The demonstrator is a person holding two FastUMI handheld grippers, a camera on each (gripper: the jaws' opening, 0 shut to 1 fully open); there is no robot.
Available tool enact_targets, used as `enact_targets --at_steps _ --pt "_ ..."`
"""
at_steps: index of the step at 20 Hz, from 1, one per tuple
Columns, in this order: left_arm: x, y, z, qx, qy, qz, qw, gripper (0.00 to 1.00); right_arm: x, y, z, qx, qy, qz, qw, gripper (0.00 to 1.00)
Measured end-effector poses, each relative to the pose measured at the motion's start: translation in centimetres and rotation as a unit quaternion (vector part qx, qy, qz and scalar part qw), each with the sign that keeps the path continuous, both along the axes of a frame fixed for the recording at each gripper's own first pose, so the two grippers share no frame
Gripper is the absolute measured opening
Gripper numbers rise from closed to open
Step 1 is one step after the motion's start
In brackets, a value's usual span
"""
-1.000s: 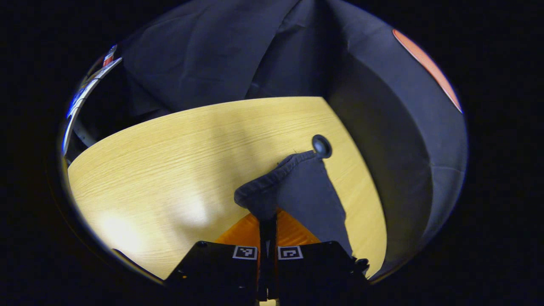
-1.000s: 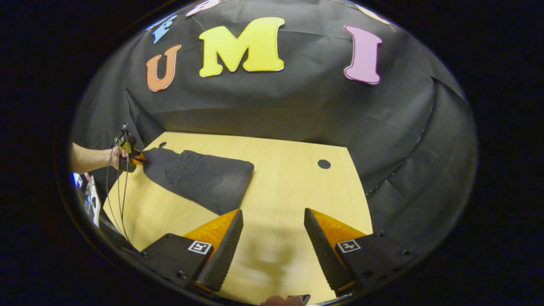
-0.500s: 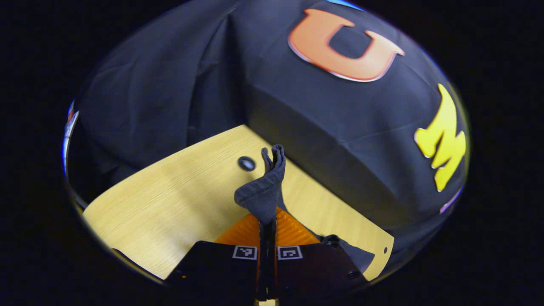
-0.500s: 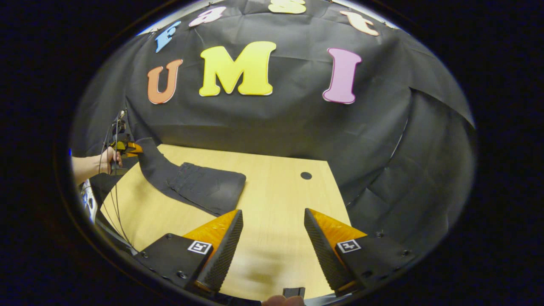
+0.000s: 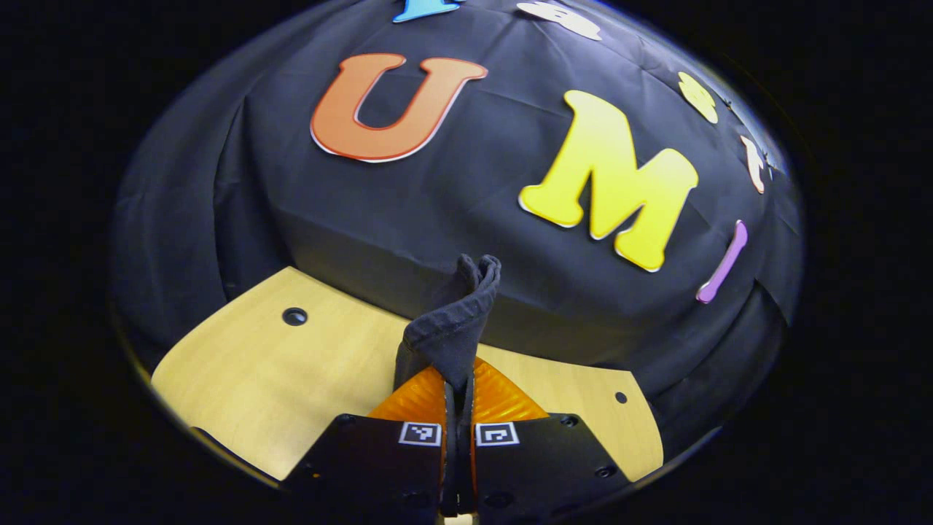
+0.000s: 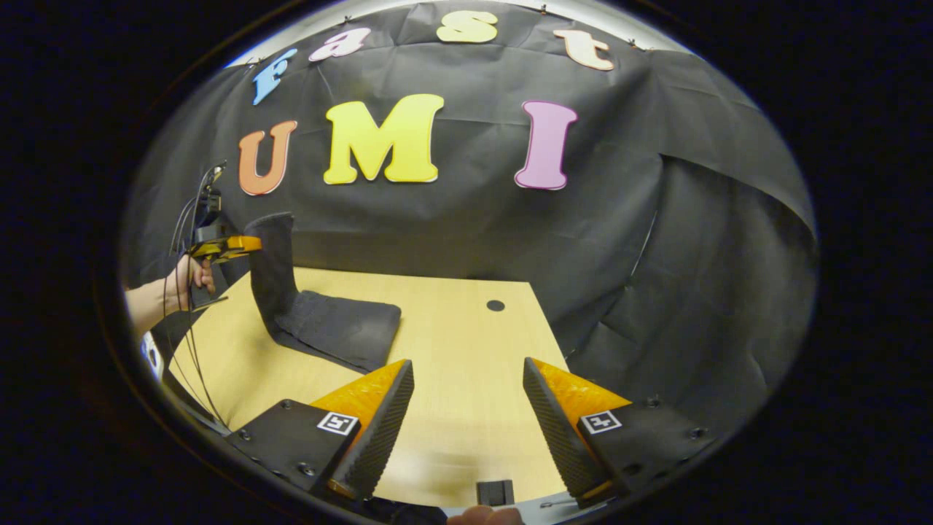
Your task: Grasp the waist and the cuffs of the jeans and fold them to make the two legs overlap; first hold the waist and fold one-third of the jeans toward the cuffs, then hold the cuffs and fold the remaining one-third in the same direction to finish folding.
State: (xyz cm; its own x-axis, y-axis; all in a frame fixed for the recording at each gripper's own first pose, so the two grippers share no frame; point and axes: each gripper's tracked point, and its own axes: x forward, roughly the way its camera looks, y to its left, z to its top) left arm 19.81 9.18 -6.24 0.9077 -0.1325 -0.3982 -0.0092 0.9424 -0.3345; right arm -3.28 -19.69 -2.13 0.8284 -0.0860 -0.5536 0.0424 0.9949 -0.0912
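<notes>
The dark jeans (image 6: 332,332) lie partly folded on the left of the wooden table (image 6: 466,364). Their cuff end (image 6: 271,251) is lifted upright above the table. My left gripper (image 5: 459,394) is shut on the bunched cuff (image 5: 452,332), which sticks up between its fingers. In the right gripper view that left gripper (image 6: 222,246) shows far off at the left, held by a hand (image 6: 186,275). My right gripper (image 6: 466,419) hovers open over the table's near part, well away from the jeans, with nothing between its fingers.
Black cloth walls close the booth behind and to the right. The table has a round hole (image 6: 496,305) near its far right and another hole (image 5: 294,316) at its far left. Cables (image 6: 191,313) hang below the left gripper.
The left gripper has lifted the cuff end off the table and swung round towards the back wall, so the jeans' end now stands upright. The right gripper has stayed open, tilting slightly up.
</notes>
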Motion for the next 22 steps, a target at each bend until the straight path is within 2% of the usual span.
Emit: enact_targets --at_steps 5,8,14,18,20,22 --pt "-1.9 -8.1 -2.6 0.050 -0.009 -0.053 0.997 0.03 -1.6 -2.0 -1.2 0.005 0.018 -0.030 0.999 0.92" --pt "-2.6 -12.0 -7.5 0.085 0.003 -0.074 0.994 0.03 -2.2 -2.1 -2.3 0.009 0.033 -0.031 0.999 0.92" --pt "-4.1 -14.5 -17.2 0.088 0.084 -0.052 0.991 0.04 -3.4 -1.9 -4.7 0.007 0.071 -0.022 0.997 0.92" --pt "-4.5 -15.1 -18.3 0.086 0.102 -0.044 0.990 0.11 -3.1 -3.0 -6.0 0.019 0.089 -0.032 0.995 0.92" --pt "-4.7 -16.3 -18.7 0.079 0.106 -0.061 0.989 0.20 -2.6 -3.2 -6.6 0.039 0.094 -0.045 0.994 0.92" --pt "-5.1 -17.4 -18.2 0.076 0.103 -0.076 0.989 0.60 -2.1 -2.9 -7.4 0.059 0.102 -0.052 0.992 0.94"
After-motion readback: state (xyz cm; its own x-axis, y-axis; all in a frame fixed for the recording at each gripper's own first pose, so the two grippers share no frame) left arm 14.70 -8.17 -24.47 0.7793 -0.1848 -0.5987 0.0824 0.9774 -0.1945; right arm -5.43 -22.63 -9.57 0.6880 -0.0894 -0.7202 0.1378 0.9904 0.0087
